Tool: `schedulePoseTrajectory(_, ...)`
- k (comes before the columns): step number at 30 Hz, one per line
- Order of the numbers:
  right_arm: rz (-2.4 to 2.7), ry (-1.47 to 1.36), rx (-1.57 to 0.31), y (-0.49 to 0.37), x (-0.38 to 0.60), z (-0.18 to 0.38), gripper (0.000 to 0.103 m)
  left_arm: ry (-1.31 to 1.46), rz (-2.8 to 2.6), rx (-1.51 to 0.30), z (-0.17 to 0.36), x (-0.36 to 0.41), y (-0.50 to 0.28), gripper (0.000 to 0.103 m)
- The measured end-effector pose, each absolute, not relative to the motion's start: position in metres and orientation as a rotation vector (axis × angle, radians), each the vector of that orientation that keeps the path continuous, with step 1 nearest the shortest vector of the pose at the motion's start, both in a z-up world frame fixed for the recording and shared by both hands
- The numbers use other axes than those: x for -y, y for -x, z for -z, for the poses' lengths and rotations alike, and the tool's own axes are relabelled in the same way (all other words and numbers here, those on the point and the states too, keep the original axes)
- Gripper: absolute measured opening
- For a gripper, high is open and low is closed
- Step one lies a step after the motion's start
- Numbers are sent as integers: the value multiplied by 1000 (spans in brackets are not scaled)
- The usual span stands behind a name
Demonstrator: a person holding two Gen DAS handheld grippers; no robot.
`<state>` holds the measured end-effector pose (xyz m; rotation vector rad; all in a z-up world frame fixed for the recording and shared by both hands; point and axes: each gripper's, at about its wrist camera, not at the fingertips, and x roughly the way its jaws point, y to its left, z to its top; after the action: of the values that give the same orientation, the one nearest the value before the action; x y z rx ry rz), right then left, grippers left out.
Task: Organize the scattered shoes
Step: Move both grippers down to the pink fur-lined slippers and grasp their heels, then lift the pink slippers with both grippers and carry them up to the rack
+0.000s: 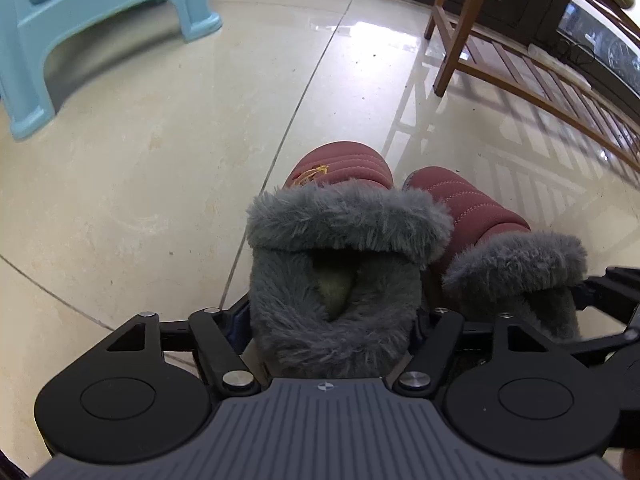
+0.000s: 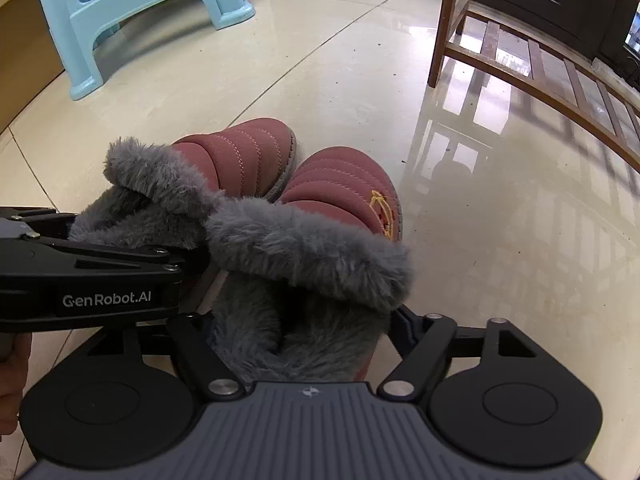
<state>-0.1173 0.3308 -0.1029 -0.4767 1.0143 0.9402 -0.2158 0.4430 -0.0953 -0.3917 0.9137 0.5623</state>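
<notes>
Two dusty-red quilted slippers with grey fur cuffs stand side by side on the tiles, toes pointing away from me. The left slipper [image 1: 336, 172] has gold embroidery. Its furry heel fills the gap of my left gripper [image 1: 334, 320], and the fur meets both fingers [image 1: 236, 320]. The right slipper [image 2: 340, 192], also embroidered, sits the same way in my right gripper [image 2: 300, 332], with its heel pressed between the fingers [image 2: 400, 332]. Fur hides the fingertips. The left tool's black linkage [image 2: 100, 280] shows beside the left slipper [image 2: 240, 152]. The right slipper [image 1: 472, 204] shows in the left wrist view.
A light blue plastic stool [image 1: 100, 20] [image 2: 140, 0] stands at the far left. A brown wooden rack with a slatted low shelf [image 1: 520, 64] [image 2: 520, 52] stands at the far right. Glossy beige floor tiles [image 1: 160, 160] lie between. A hand [image 2: 12, 380] shows at the left edge.
</notes>
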Motion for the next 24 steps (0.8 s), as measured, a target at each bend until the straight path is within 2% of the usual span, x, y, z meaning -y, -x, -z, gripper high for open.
schedulePoseTrajectory(5, -900, 450, -1031, 109, -318, 97, 72, 356, -567, -886, 90, -440, 215, 61)
schedulePoseTrajectory(24, -681, 293, -980, 4, -262, 46, 71, 320, -450, -735, 47, -407, 157, 56)
